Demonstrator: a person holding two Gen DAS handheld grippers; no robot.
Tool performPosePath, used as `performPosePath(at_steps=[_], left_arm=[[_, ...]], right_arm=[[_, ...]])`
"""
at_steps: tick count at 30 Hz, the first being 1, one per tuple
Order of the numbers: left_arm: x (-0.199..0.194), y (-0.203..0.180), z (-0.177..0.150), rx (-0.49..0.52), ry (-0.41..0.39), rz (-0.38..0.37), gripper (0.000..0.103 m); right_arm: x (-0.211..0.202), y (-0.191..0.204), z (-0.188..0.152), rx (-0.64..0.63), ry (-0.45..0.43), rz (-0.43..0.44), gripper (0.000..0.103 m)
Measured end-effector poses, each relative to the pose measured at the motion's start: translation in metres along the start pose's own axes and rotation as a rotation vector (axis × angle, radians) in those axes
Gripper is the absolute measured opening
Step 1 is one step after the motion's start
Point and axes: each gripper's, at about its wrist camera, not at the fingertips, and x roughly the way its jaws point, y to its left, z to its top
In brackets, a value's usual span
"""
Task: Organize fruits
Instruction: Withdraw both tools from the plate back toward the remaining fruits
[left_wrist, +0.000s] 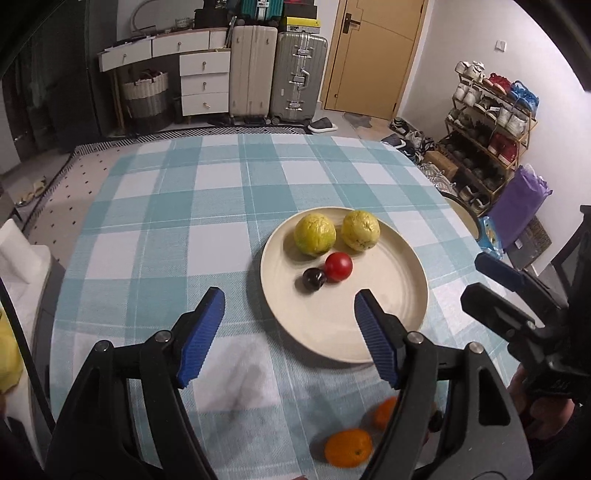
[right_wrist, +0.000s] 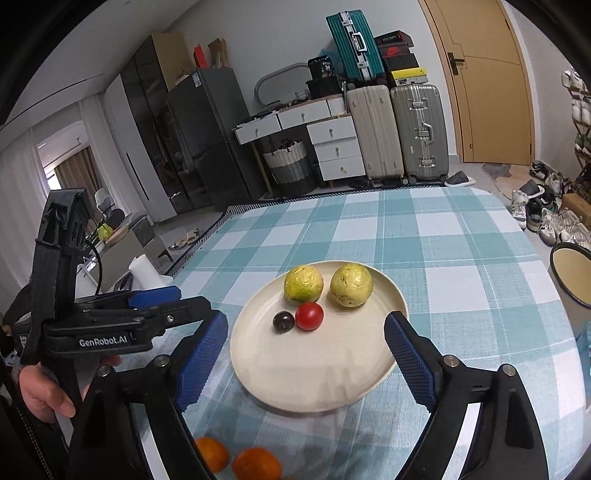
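Note:
A cream plate (left_wrist: 388, 317) (right_wrist: 306, 373) on the checked tablecloth holds two yellow-green guavas (left_wrist: 315, 235) (left_wrist: 360, 230) (right_wrist: 303, 283) (right_wrist: 351, 284), a red tomato (left_wrist: 338, 267) (right_wrist: 309, 316) and a dark plum (left_wrist: 313, 280) (right_wrist: 283, 321). Two oranges (left_wrist: 348, 447) (left_wrist: 384, 411) (right_wrist: 256, 464) (right_wrist: 211, 454) lie on the cloth in front of the plate. My left gripper (left_wrist: 288, 314) is open and empty, above the plate's near left edge. My right gripper (right_wrist: 306, 334) is open and empty, its fingers straddling the plate. Each gripper shows in the other's view (left_wrist: 491, 280) (right_wrist: 177, 299).
A cream bowl with a dark rim (right_wrist: 572, 273) (left_wrist: 463, 218) stands at the table's right edge. Suitcases (left_wrist: 280, 77), drawers (left_wrist: 205, 81), a shoe rack (left_wrist: 491, 122) and a door (left_wrist: 369, 55) line the room beyond the table. The cloth's far half is bare (left_wrist: 258, 173).

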Motion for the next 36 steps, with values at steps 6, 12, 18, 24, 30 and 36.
performPosePath(at_steps=[6,12,18,24,30,36], left_arm=[[-0.018,-0.006,-0.013,0.017,-0.019,0.035,0.08],[-0.025,-0.003,-0.027,-0.004,-0.013,0.049,0.085],[-0.024,0.004,-0.048,-0.042,0.009,0.002,0.09],[-0.021,0.008,-0.071,-0.065,0.04,0.007,0.102],[-0.016,-0.001,-0.088,-0.04,0.073,-0.006,0.102],[-0.01,-0.011,-0.102,-0.008,0.105,-0.012,0.102]], right_arm=[[-0.016,0.007,-0.008,-0.006,-0.012,-0.01,0.09],[-0.028,0.012,-0.019,-0.008,-0.014,-0.018,0.095],[-0.037,0.016,-0.034,-0.013,-0.003,-0.021,0.096],[-0.044,0.016,-0.05,-0.006,0.013,-0.033,0.1],[-0.049,0.014,-0.064,0.005,0.027,-0.044,0.101],[-0.053,0.014,-0.073,0.011,0.033,-0.055,0.101]])
